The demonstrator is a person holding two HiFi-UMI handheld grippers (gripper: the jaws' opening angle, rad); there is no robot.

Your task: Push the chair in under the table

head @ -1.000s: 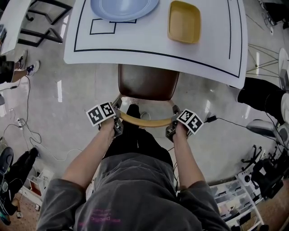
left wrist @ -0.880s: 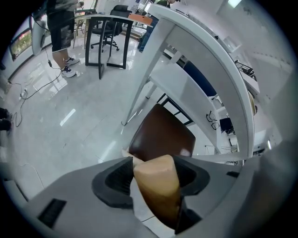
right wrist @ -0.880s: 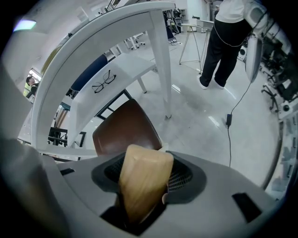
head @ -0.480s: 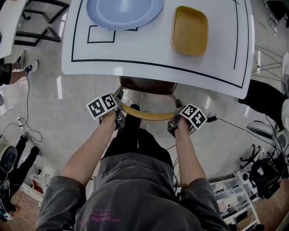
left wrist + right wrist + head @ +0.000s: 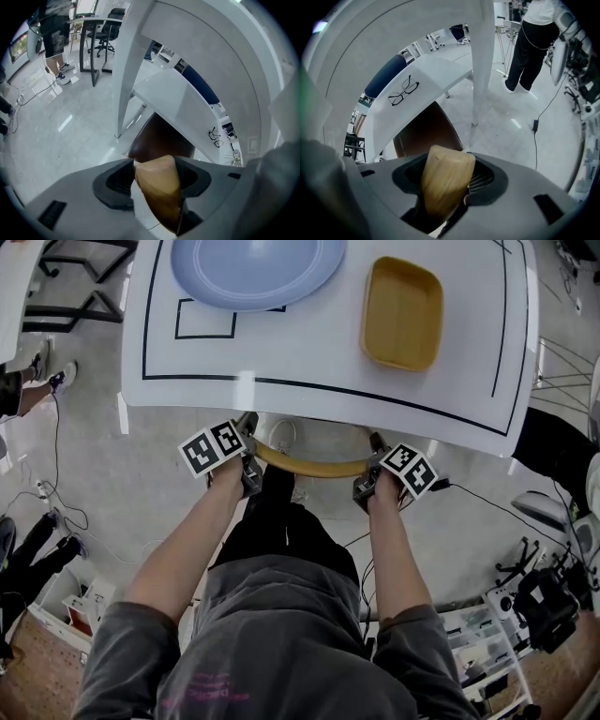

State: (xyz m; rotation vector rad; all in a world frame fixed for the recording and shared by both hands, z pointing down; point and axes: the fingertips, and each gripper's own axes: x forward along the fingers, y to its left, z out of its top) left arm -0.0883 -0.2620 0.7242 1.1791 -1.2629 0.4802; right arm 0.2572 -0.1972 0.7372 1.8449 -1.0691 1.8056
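Pale wood fills both my grippers: the curved top rail of the chair runs from one to the other in the head view. My left gripper is clamped on the rail's left end, its jaws pressed against the wood on either side. My right gripper is clamped the same way on the right end. Both point steeply down toward the floor. The chair sits almost wholly beneath the white table. From above only the rail shows past the table's near edge, lying just beside it. Each gripper view looks past the wood to the dark brown seat, which lies under the tabletop with a white table leg standing near it. On the table, apart from each other, rest a pale blue plate and a yellow dish, both inside a black outline drawn on the top. A black cable trails over the glossy grey floor to my right.
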